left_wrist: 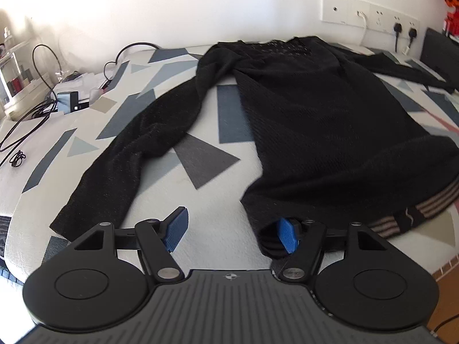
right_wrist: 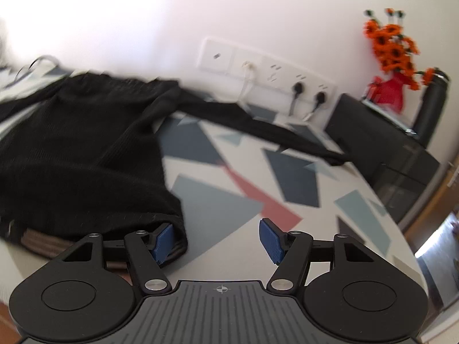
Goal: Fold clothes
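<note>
A black knit sweater lies spread on a table with a geometric-patterned cover, its striped hem toward me. One sleeve trails to the left; in the right wrist view the other sleeve stretches toward the wall. My left gripper is open at the sweater's near left hem corner, and bunched fabric touches its right pad. My right gripper is open at the near right hem corner, its left pad resting against the cloth. Only the cover lies between either pair of pads.
Black cables and small boxes clutter the far left. A socket strip with plugs runs along the white wall. At the right stand a black box, a dark flask and orange flowers.
</note>
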{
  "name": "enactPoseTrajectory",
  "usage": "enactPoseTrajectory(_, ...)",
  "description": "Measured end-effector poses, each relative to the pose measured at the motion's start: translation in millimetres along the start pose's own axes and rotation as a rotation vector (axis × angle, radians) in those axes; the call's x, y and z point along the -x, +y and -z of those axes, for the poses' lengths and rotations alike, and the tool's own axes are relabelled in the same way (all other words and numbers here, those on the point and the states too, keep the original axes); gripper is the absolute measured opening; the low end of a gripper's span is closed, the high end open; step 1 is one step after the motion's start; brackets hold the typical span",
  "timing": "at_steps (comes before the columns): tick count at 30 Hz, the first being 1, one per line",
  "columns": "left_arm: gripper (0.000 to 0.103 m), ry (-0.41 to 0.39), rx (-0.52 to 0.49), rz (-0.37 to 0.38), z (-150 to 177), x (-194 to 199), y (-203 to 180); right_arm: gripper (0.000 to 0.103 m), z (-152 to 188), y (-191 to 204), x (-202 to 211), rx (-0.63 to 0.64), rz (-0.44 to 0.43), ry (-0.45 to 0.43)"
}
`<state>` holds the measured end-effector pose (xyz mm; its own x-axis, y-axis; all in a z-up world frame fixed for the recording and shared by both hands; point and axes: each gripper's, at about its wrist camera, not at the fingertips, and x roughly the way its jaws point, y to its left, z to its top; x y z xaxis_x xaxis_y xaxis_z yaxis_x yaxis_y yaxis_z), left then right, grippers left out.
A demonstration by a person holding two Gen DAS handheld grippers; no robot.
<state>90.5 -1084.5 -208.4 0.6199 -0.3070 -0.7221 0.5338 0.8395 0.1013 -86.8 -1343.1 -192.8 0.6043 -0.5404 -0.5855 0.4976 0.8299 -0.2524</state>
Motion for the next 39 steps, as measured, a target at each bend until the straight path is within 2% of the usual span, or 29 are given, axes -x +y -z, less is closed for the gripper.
enactPoseTrajectory(4, 0.068, -0.007, -0.032, -0.006, 1.3, 0.5, -5.9, 0.054, 1.9, 15.0, -5.1, 0.090, -0.040, -0.021)
enactPoseTrajectory(5, 0.068, -0.010, -0.035, -0.009, 1.0, 0.1, -6.0, 0.047, 1.3, 19.1, -5.8, 0.115, -0.041, -0.028)
enactPoseTrajectory(6, 0.066, -0.013, -0.037, -0.010, 0.8, 0.0, -5.6, 0.035, 0.0, 21.9, -6.5, 0.133, -0.043, -0.032)
enactPoseTrajectory(7, 0.049, -0.013, -0.037, -0.004, 0.7, 0.9, -4.4, 0.027, -2.0, 23.0, -6.9, 0.142, -0.045, -0.032)
enactPoseTrajectory(8, 0.038, -0.013, -0.036, 0.007, 0.6, 2.4, -2.9, 0.011, -4.4, 21.3, -6.1, 0.136, -0.050, -0.033)
enactPoseTrajectory(9, 0.023, -0.013, -0.035, 0.018, 0.5, 3.9, -1.3, 0.005, -6.9, 17.8, -4.4, 0.122, -0.057, -0.036)
enactPoseTrajectory(10, 0.015, -0.013, -0.034, 0.028, 0.4, 5.4, 0.2, 0.005, -9.1, 13.5, -0.4, 0.107, -0.061, -0.048)
enactPoseTrajectory(12, 0.009, -0.054, -0.049, 0.045, 1.2, 16.4, -0.5, 0.005, -13.0, 2.8, 14.1, 0.074, -0.061, -0.093)
enactPoseTrajectory(15, 0.008, -0.101, -0.079, 0.064, 2.2, 33.4, -5.0, 0.005, -16.4, -12.6, 40.5, 0.025, -0.065, -0.155)
enactPoseTrajectory(16, 0.007, -0.096, -0.082, 0.071, 3.4, 35.3, -6.1, 0.005, -15.1, -15.4, 43.8, 0.019, -0.078, -0.141)
enactPoseTrajectory(19, 0.006, -0.059, -0.073, 0.068, 10.8, 31.0, -5.5, 0.004, -3.9, -19.1, 33.6, 0.022, -0.147, 0.010)
enactPoseTrajectory(22, 0.006, -0.082, -0.086, 0.066, 11.3, 38.1, -6.8, 0.004, 3.6, -27.4, 37.5, -0.051, -0.161, 0.031)
enactPoseTrajectory(24, 0.006, -0.097, -0.101, 0.062, 10.2, 42.0, -9.1, 0.004, 3.8, -29.1, 46.0, -0.067, -0.166, 0.002)
enactPoseTrajectory(29, 0.006, -0.043, -0.069, 0.066, 14.4, 38.0, -7.1, 0.004, 11.5, -33.4, 48.4, -0.086, -0.200, 0.029)
enactPoseTrajectory(35, 0.006, -0.015, -0.085, 0.059, 27.9, 49.1, -9.6, 0.004, 28.5, -39.0, 55.1, -0.117, -0.243, 0.072)
enactPoseTrajectory(39, 0.006, 0.005, -0.080, 0.048, 34.9, 54.9, -13.2, 0.002, 42.3, -44.0, 55.3, -0.152, -0.242, 0.122)
